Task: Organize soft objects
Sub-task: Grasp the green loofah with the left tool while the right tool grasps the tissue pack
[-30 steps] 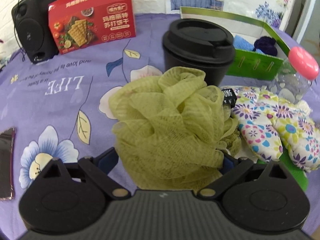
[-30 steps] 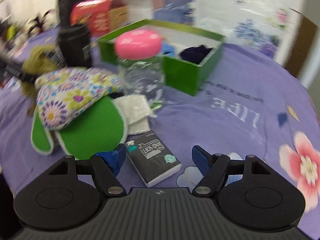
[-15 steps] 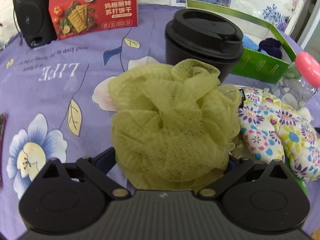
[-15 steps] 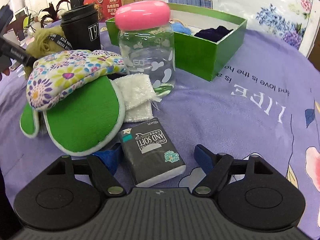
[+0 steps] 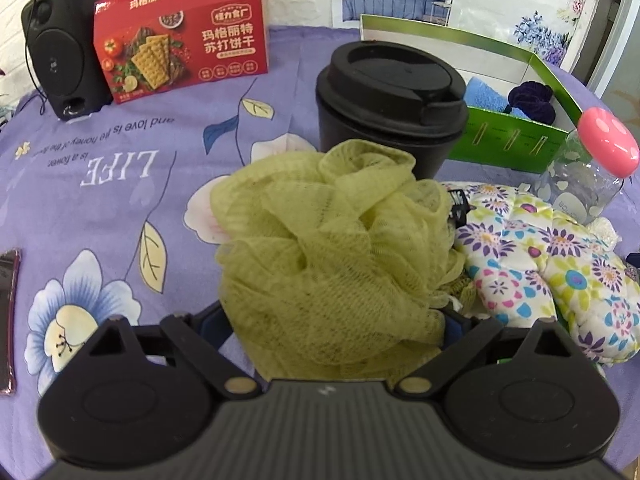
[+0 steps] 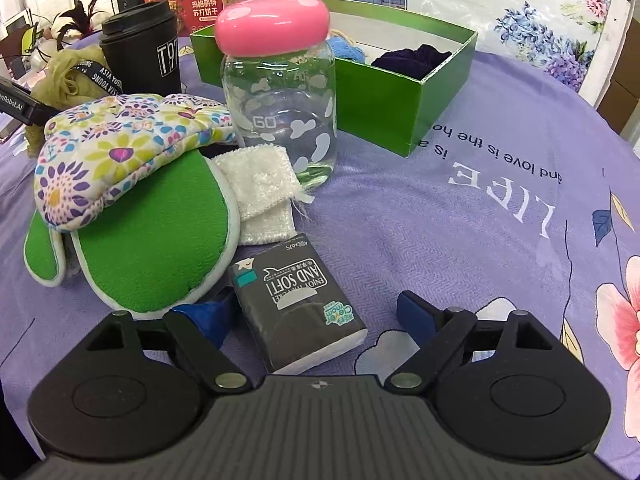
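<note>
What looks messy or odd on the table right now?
The floral mitt lies askew atop the green mitt, piled against the white cloth, whose edge is fraying. Nothing looks spilled; the jar stands upright.

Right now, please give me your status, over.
Left gripper shut on yellow bath pouf. Right gripper open around tissue pack. Black cup stands before green box.

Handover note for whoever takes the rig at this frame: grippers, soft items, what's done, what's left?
Left gripper: shut on the yellow-green bath pouf, beside the black cup.
Right gripper: open, straddling the tissue pack on the cloth, not gripping.
Done: blue item and dark purple item lie in the green box.
Left: pouf, tissue pack, floral oven mitt, white cloth.
</note>
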`<state>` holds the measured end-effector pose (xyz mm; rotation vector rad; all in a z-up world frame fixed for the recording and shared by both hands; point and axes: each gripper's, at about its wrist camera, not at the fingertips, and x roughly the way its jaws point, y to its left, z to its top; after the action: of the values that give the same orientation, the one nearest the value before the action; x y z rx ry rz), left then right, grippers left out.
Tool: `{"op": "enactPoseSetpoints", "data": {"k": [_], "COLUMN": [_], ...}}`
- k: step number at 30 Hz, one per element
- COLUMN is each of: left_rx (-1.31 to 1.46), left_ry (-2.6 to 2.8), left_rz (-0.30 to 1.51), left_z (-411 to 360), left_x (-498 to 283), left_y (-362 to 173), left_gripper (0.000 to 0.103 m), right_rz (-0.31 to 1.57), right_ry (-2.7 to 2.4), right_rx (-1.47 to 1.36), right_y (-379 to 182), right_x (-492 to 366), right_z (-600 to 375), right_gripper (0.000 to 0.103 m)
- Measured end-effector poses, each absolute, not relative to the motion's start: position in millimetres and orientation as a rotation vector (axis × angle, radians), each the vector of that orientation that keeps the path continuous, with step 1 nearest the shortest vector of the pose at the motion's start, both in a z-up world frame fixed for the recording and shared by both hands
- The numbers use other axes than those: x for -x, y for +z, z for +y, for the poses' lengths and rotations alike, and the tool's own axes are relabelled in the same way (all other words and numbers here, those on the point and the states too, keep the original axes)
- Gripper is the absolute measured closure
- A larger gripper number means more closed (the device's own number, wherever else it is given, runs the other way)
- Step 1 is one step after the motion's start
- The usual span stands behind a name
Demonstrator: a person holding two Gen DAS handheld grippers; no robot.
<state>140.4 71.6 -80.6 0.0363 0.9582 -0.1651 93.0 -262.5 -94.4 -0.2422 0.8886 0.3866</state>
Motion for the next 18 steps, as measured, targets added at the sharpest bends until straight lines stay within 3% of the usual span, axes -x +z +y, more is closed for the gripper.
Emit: {"op": "enactPoseSetpoints", "data": {"k": [4, 6, 7, 8, 9, 12, 18], "left_rx": [-0.023, -0.017, -0.009, 0.004, 0.011, 0.01, 0.021], "left_ry": [-0.161, -0.164, -0.169, -0.177, -0.184, -0.189, -0.17], "left_rz": [0.965, 0.97, 0.977, 0.981, 0.981, 0.965, 0.933], "left_z": [74, 74, 74, 75, 76, 76, 101], "left_x": [-142, -143, -144, -144, -143, -137, -107], "left_y": [-81, -82, -82, -82, -81, -75, -50], "left_gripper": [0.005, 0.013, 0.019, 0.026, 0.029, 0.041, 0.043], "right_rz": [0.908, 0.9, 0.896, 0.891, 0.885, 0.867, 0.83], "right_ry": [0.39, 0.402, 0.41, 0.419, 0.414, 0.398, 0.333], "right_rx": [0.238, 0.245, 0.243, 0.23, 0.229, 0.256, 0.235], "right_y": [-92, -91, -91, -90, -88, -87, -66], "right_x": [-95, -93, -91, -89, -87, -80, -56], "right_z": [-263, -262, -261, -261, -260, -256, -266], "right_gripper": [0.034, 0.039, 0.046, 0.063, 0.072, 0.073, 0.073]}}
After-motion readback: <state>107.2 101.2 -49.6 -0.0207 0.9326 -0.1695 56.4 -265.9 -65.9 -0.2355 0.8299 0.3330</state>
